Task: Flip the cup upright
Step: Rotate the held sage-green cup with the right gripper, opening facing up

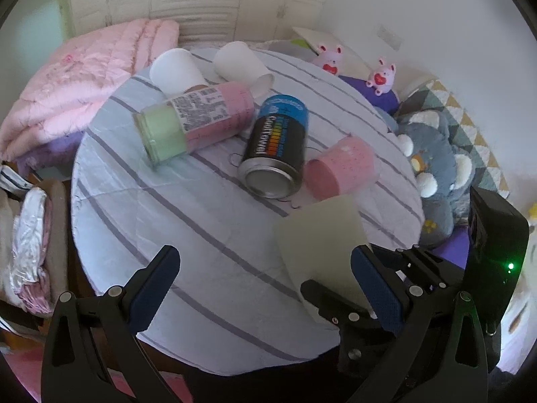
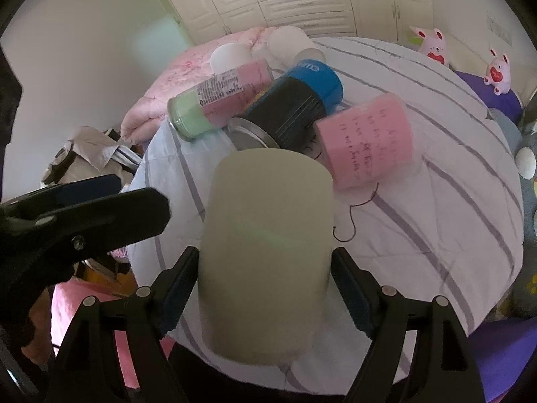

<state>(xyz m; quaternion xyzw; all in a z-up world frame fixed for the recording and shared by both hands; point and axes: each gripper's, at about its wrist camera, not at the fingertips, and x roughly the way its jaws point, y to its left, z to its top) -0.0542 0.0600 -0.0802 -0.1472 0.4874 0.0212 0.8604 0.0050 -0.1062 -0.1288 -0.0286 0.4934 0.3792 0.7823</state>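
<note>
A pale cream cup (image 2: pixel 265 252) fills the middle of the right wrist view, held between the fingers of my right gripper (image 2: pixel 265 288), which is shut on its sides above the striped round table (image 2: pixel 436 208). In the left wrist view the same cup (image 1: pixel 322 238) shows at the lower right, with the right gripper's black body behind it. My left gripper (image 1: pixel 265 282) is open and empty over the table's near edge (image 1: pixel 201 268); one of its fingers (image 2: pixel 100 208) shows at the left of the right wrist view.
On the table lie a pink-and-green can (image 1: pixel 198 117), a black-and-blue can (image 1: pixel 278 147), a pink cup (image 1: pixel 339 171) and two white paper cups (image 1: pixel 178 70) (image 1: pixel 241 63). A pink quilt (image 1: pixel 74 87) lies to the left, plush toys (image 1: pixel 436 154) to the right.
</note>
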